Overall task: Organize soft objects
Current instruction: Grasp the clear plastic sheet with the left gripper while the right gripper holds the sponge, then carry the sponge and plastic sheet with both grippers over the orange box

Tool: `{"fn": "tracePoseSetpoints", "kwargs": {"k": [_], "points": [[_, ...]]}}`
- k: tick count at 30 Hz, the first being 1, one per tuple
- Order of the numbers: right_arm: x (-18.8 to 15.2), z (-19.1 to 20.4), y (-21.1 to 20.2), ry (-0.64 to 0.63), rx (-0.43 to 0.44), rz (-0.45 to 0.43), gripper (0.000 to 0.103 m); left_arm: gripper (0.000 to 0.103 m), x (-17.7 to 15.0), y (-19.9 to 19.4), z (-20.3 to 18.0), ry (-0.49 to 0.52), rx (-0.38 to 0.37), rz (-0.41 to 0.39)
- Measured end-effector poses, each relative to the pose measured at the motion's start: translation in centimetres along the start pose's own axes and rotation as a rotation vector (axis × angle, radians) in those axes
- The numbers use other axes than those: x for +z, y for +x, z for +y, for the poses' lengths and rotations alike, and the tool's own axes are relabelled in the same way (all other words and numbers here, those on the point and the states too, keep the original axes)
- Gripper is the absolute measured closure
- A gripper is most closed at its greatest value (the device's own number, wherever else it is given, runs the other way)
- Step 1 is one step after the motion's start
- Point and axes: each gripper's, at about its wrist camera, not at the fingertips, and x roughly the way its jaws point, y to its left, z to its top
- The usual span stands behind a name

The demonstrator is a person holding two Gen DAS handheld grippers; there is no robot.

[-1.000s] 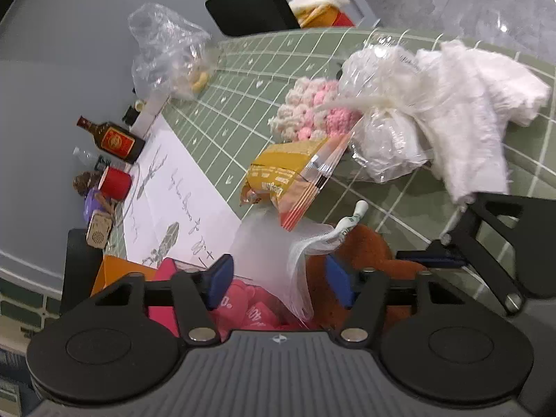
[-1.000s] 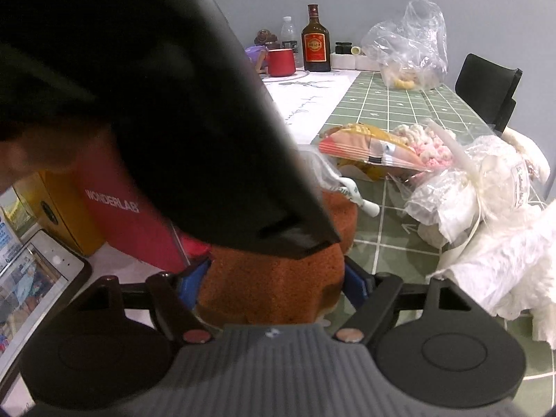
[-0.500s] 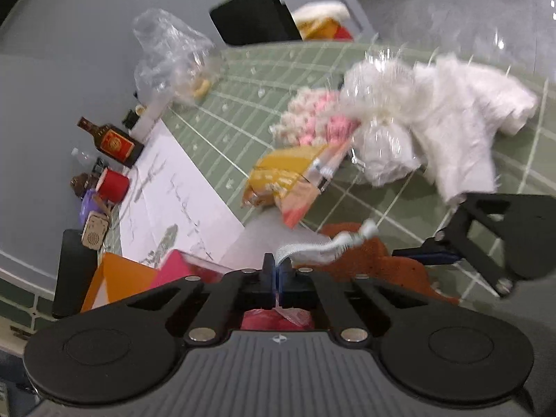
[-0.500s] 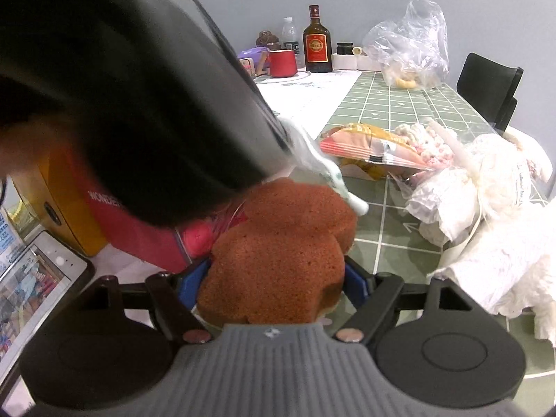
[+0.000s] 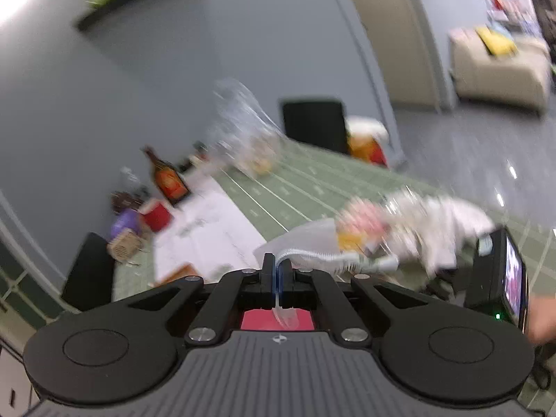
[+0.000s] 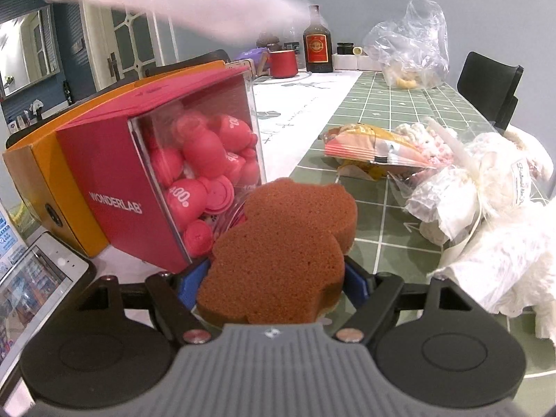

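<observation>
The left gripper point(image 5: 277, 271) is pinched tight on the rim of a clear, floppy zip-top plastic bag point(image 5: 305, 243), which trails off to the right, blurred. The right gripper point(image 6: 278, 278) has its blue pads clamped on a rust-brown, lobed foam sponge point(image 6: 283, 246) held above the green gridded table mat point(image 6: 392, 104), beside a red window box of pink bottles point(image 6: 156, 173). The step in hand looks like bagging the sponge. Next, the bag mouth probably needs spreading so the sponge can slide inside.

A green gridded table point(image 6: 389, 104) carries a red box point(image 6: 114, 187), snack packet point(image 6: 375, 149) and bottle point(image 6: 317, 45).
</observation>
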Motion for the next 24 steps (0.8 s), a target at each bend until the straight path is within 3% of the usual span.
{"fn": "tracePoseSetpoints", "kwargs": {"k": [4,7,11,14,17,20,24], "points": [[-0.1,-0.1,0.0,0.008,-0.004,0.001,0.027,0.101,-1.2,-3.3,3.7,-0.127,-0.022,-0.118],[0.1,-0.6,-0.2,0.063,0.025,-0.003,0.029,0.101,-1.9,-4.1,5.6,-0.18,-0.013,-0.16],[0.3,-1.5,-0.8,0.14,0.099,-0.018,0.03,0.102,-2.6,-4.0,7.4,-0.235,0.03,-0.187],[0.6,-1.6,-1.8,0.156,0.108,-0.063,0.031,0.102,-3.4,-3.8,8.7,-0.265,0.077,-0.189],[0.4,-1.9,-3.6,0.227,0.16,-0.129,0.031,0.102,-3.8,-2.8,10.3,-0.286,0.071,-0.189],[0.0,-0.5,-6.3,0.201,0.165,-0.239,0.031,0.102,-4.1,-1.6,11.8,-0.3,0.074,-0.187],[0.2,1.7,-8.9,0.171,0.136,-0.282,0.031,0.102,-4.7,-0.9,13.2,-0.338,0.074,-0.18]]}}
